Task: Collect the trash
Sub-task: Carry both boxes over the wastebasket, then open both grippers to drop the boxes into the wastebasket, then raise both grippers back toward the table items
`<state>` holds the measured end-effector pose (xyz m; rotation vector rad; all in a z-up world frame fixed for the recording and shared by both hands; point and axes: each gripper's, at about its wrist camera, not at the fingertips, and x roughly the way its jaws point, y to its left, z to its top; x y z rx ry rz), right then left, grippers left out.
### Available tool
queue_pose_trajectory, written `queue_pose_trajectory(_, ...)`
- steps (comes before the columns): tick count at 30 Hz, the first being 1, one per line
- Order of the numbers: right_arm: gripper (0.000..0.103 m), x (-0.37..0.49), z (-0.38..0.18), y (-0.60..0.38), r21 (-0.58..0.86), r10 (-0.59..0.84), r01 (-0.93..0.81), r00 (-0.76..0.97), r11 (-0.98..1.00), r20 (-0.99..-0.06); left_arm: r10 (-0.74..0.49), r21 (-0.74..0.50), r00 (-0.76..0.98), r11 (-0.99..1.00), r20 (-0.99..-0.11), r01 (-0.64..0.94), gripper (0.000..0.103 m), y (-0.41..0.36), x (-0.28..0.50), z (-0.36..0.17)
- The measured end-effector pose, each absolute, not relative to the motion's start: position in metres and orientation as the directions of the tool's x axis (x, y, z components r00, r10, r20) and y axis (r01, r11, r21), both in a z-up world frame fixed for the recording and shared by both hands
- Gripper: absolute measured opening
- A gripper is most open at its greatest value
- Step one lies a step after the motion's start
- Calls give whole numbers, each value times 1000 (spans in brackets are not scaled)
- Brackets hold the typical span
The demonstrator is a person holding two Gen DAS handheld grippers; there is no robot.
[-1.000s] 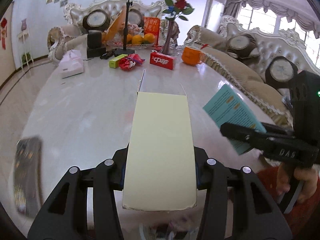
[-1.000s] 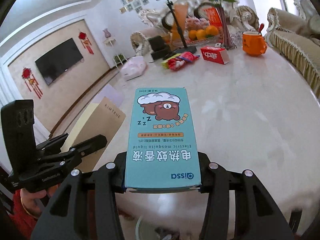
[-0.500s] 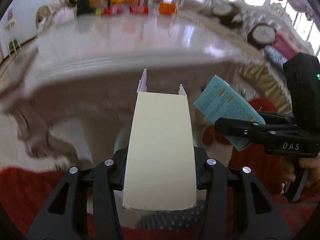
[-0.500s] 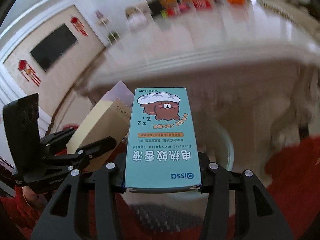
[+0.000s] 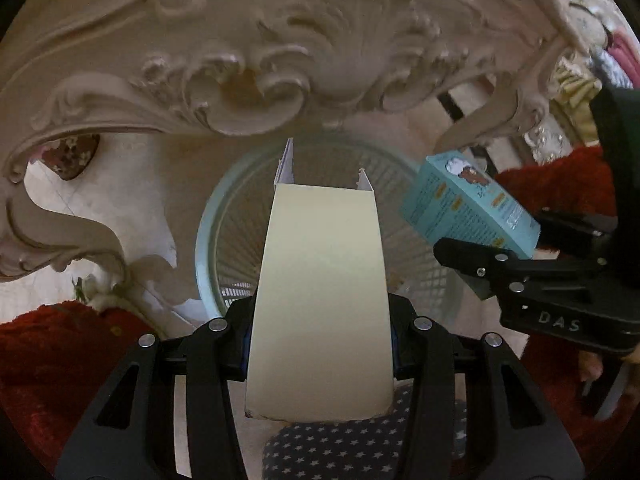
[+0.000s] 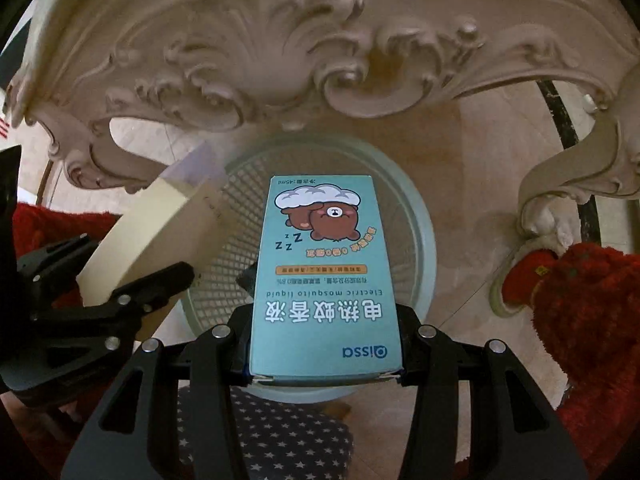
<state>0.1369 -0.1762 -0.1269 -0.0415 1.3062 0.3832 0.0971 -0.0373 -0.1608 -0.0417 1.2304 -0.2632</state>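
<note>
Trash boxes held above the mesh bin (image 6: 416, 216) — both could miss on release.

Left gripper (image 5: 320, 344) clamps the cream carton (image 5: 320, 300); right gripper (image 6: 325, 354) clamps the teal mosquito-liquid box (image 6: 324, 264); both hover over the bin, yet the long, tilted carton may catch the rim — or tip onto the floor beside the carved table apron (image 5: 248, 40).
</note>
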Motion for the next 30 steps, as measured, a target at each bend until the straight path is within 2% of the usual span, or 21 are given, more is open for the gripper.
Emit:
queue_pose_trajectory(5, 46, 140, -137, -178, 168, 233, -290, 204, 942, -951, -217, -168, 303, 969, -928, 180, 48, -39, 97, -162)
queue_pose_trajectory(8, 50, 131, -141, -185, 170, 230, -271, 208, 947, -951, -216, -170, 292, 970, -932, 175, 59, -39, 99, -163)
queue_pose_trajectory(9, 58, 131, -141, -187, 165, 225, -265, 212, 950, -951, -205, -160, 295, 972, -933, 170, 65, -39, 99, -163)
queue_pose_trajectory(11, 64, 130, -140, -192, 165, 222, -254, 219, 953, -950, -177, -133, 299, 977, -938, 164, 67, -41, 100, -163)
queue_pose_trajectory(15, 66, 126, -139, -194, 160, 215, -237, 227, 958, -950, -158, -115, 295, 981, -942, 159, 69, -41, 101, -165)
queue_pose_trajectory(16, 67, 126, -141, -195, 159, 212, -232, 228, 960, -950, -156, -113, 296, 981, -942, 159, 78, -41, 101, -165)
queue_pose_trajectory(17, 68, 126, -141, -197, 160, 211, -226, 227, 961, -951, -155, -111, 299, 981, -942, 159, 81, -42, 101, -165)
queue_pose_trajectory(23, 68, 119, -134, -195, 161, 215, -226, 242, 961, -946, -152, -95, 326, 978, -933, 184, 81, -41, 93, -154)
queue_pose_trajectory(26, 68, 109, -110, -196, 240, 305, -266, 242, 934, -921, -177, -99, 354, 969, -918, 227, 81, -37, 80, -129)
queue_pose_trajectory(30, 68, 86, -34, -206, 377, 507, -403, 290, 834, -812, -266, -138, 434, 943, -861, 304, 81, -20, 62, -55)
